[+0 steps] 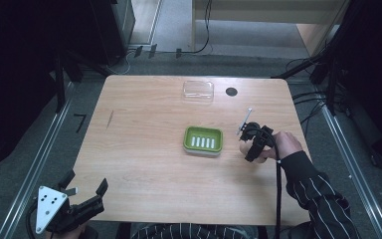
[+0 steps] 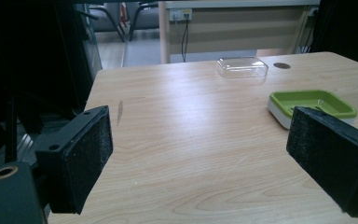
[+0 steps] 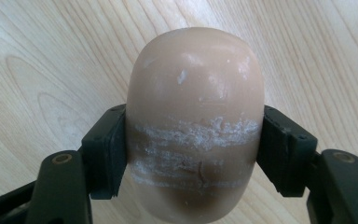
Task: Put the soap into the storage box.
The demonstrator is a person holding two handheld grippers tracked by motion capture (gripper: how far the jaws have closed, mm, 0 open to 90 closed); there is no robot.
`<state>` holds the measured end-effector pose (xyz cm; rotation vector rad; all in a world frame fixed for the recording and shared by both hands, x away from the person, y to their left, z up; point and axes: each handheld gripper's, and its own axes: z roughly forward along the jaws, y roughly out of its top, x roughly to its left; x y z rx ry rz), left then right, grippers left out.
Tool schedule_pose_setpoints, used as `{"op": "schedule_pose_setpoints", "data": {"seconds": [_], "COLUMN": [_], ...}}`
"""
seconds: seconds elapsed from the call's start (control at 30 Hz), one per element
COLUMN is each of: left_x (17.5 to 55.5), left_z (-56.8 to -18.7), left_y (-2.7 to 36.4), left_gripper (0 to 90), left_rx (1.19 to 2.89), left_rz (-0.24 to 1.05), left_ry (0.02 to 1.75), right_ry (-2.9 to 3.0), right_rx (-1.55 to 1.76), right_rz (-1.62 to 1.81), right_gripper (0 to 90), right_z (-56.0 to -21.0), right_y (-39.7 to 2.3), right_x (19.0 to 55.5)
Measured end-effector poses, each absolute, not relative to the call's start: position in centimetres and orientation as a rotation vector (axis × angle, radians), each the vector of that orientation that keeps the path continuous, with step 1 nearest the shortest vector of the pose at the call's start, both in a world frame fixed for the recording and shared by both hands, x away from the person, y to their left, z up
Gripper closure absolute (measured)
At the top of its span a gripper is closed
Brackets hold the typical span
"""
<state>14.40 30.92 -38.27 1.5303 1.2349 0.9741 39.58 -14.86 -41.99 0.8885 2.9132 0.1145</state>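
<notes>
One tan soap bar (image 3: 195,126) between the right hand-held gripper (image 3: 193,154) jaws

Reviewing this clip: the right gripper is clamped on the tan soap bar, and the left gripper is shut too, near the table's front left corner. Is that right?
Not quite. The left gripper is open: the left gripper view shows its jaws wide apart with bare table between them. The rest stands: the right gripper is clamped on the tan soap bar.
</notes>
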Motion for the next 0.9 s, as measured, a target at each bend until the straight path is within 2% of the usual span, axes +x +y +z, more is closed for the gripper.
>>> {"op": "schedule_pose_setpoints", "data": {"seconds": [0.9], "left_x": [14.0], "left_z": [-38.3], "left_y": [31.0], "left_gripper": [7.2], "left_rx": [1.526], "left_rz": [0.986], "left_ry": [1.241], "right_ry": [2.948], "right_rx": [0.673], "right_rz": [0.128], "right_gripper": [33.3], "right_z": [-40.5], "right_y": [-11.6], "right_x": [40.8]}}
